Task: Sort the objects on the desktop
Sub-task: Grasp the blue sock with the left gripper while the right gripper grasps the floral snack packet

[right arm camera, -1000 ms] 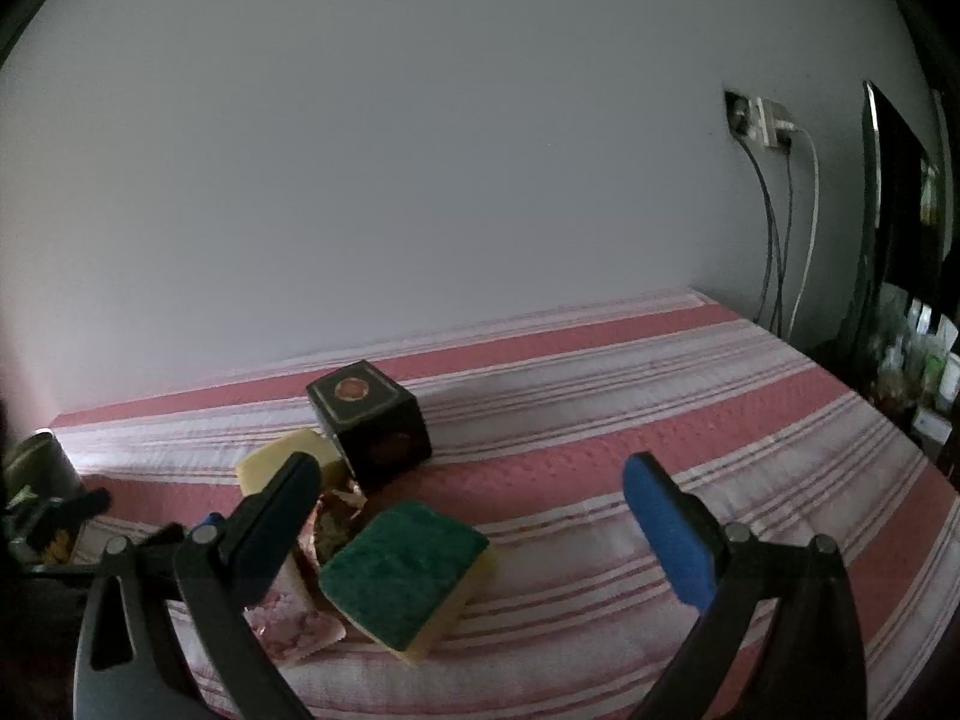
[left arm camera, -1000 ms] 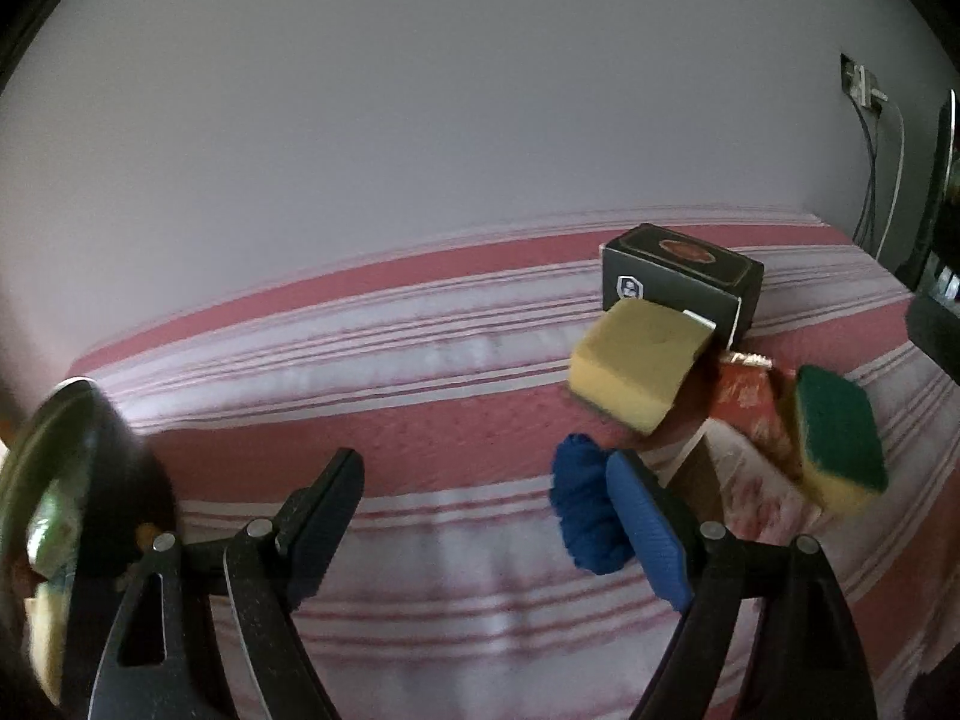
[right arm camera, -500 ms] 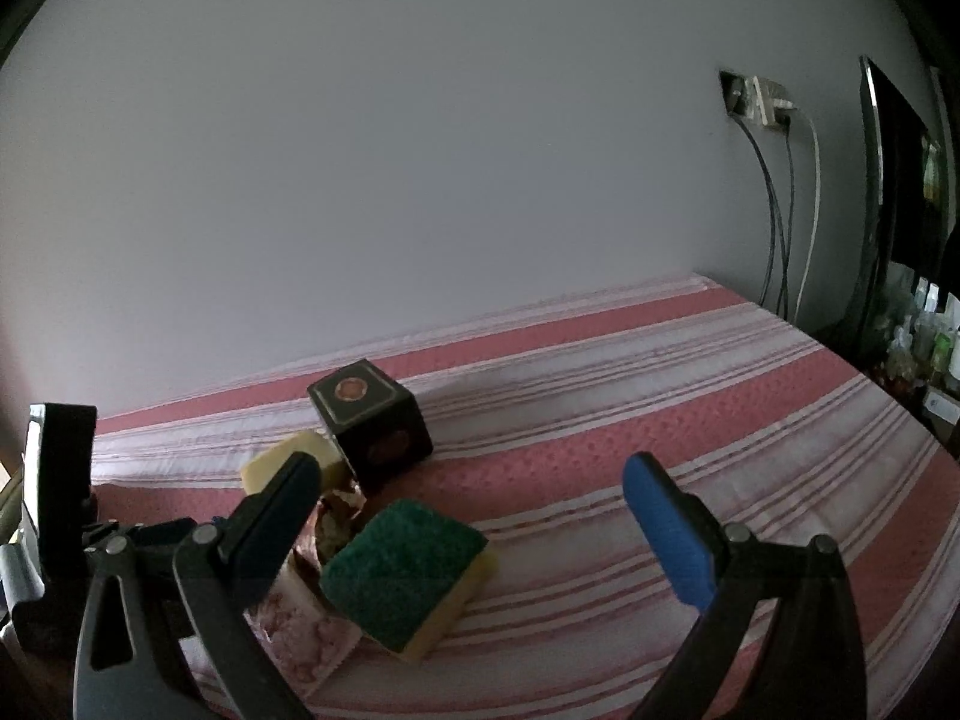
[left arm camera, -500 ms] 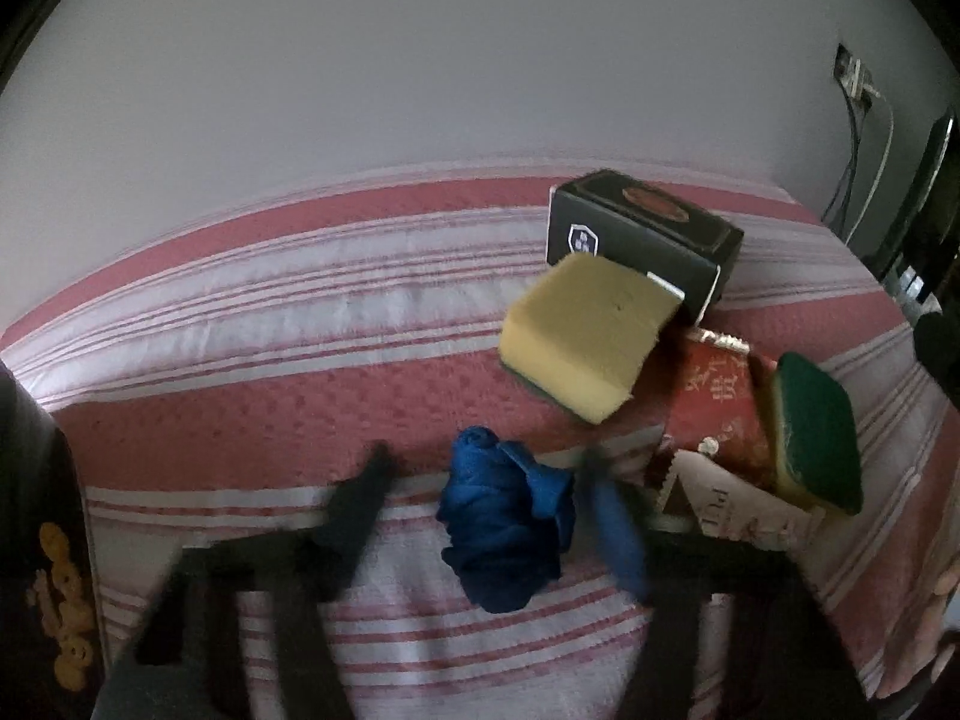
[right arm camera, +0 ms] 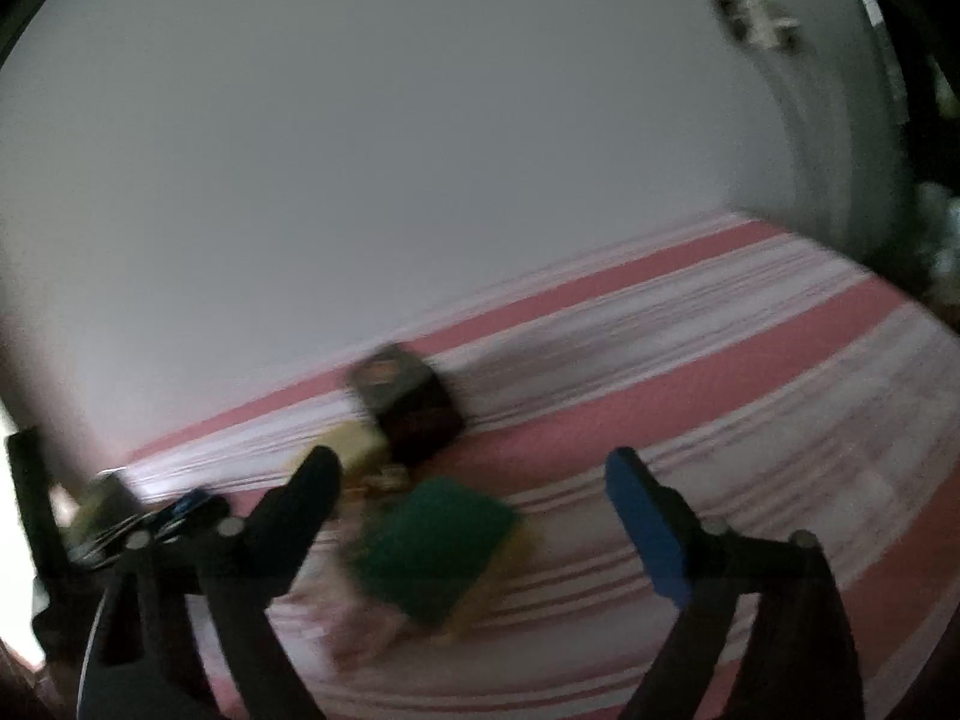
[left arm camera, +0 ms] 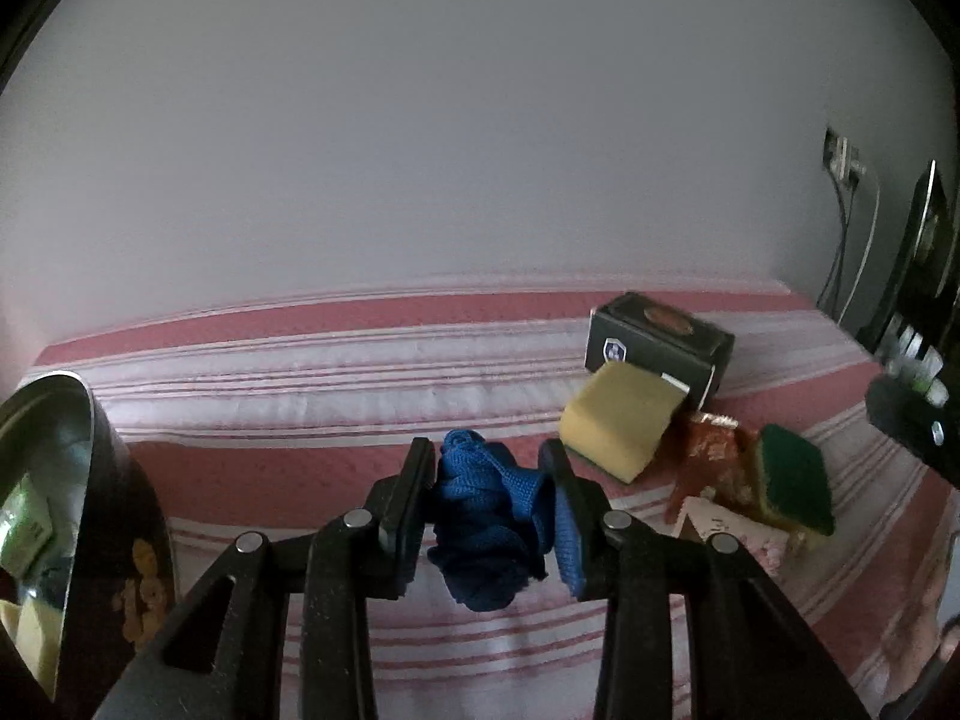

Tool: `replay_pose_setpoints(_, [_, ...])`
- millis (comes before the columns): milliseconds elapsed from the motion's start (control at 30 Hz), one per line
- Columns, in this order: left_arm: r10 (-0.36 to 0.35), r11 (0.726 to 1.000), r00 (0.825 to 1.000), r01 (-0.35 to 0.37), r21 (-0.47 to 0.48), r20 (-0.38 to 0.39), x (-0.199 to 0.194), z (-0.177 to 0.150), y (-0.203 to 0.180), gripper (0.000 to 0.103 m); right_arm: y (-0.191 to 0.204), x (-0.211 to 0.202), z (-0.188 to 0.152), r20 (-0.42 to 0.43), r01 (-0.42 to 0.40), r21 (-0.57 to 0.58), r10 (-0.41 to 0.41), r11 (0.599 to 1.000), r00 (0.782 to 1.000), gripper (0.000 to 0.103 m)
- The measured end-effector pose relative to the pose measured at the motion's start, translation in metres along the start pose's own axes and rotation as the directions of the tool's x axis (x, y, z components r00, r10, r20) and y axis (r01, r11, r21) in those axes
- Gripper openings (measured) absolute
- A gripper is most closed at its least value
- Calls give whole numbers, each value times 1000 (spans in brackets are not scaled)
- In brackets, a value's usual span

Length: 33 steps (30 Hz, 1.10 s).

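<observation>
My left gripper (left arm camera: pixel 487 498) is shut on a crumpled blue cloth (left arm camera: pixel 489 525) and holds it over the red-and-white striped tablecloth (left arm camera: pixel 300 372). To its right lie a yellow sponge (left arm camera: pixel 621 423), a black box (left arm camera: pixel 657 339), a red packet (left arm camera: pixel 708 459) and a green-topped sponge (left arm camera: pixel 792 486). My right gripper (right arm camera: pixel 474 516) is open and empty. It hovers over the green-topped sponge (right arm camera: pixel 432 546), with the black box (right arm camera: pixel 408 408) behind; this view is blurred.
A dark round container (left arm camera: pixel 72 516) with items inside stands at the left edge of the left wrist view. A wall socket with cables (left arm camera: pixel 843 162) is at the right, beside a dark screen (left arm camera: pixel 924 258). A pale card (left arm camera: pixel 729 531) lies under the sponges.
My left gripper has closed on the blue cloth and lifted it back a little. My right gripper has started moving toward the green sponge; its view has tilted and blurred.
</observation>
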State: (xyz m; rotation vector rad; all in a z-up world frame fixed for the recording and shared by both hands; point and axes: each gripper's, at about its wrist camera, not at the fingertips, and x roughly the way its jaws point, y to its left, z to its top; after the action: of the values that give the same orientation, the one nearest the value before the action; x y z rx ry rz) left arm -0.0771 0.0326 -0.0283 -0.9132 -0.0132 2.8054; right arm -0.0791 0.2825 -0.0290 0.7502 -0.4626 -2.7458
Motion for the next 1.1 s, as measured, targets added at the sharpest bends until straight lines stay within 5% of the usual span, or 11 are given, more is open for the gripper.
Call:
replay_pose_setpoints(100, [13, 1000, 1000, -13, -23, 12, -4, 0, 8, 38, 35, 1, -9, -31, -70, -183, 66, 981, 997, 89])
replay_pose_setpoints(267, [35, 999, 997, -33, -33, 71, -16, 5, 17, 38, 75, 29, -32, -197, -69, -405, -13, 912, 980, 60])
replay_pose_setpoints(433, [27, 998, 998, -23, -52, 64, -18, 7, 23, 38, 75, 48, -36, -304, -92, -424, -45, 901, 952, 60])
replay_pose_setpoints(667, [10, 999, 997, -6, -46, 71, -28, 7, 24, 38, 108, 52, -71, -398, -140, -600, -142, 787, 906, 58])
replay_pose_setpoints(767, [13, 999, 997, -10, -45, 76, -30, 7, 25, 38, 98, 57, -65, -399, -105, -539, -144, 836, 905, 59])
replay_pose_setpoints(833, [23, 999, 997, -19, -44, 77, -29, 5, 26, 38, 89, 61, -61, -410, -99, -471, -118, 877, 904, 50])
replay_pose_setpoints(1100, [43, 997, 996, -38, -62, 82, -34, 3, 33, 38, 94, 51, -59, -320, 41, -487, -222, 872, 921, 37])
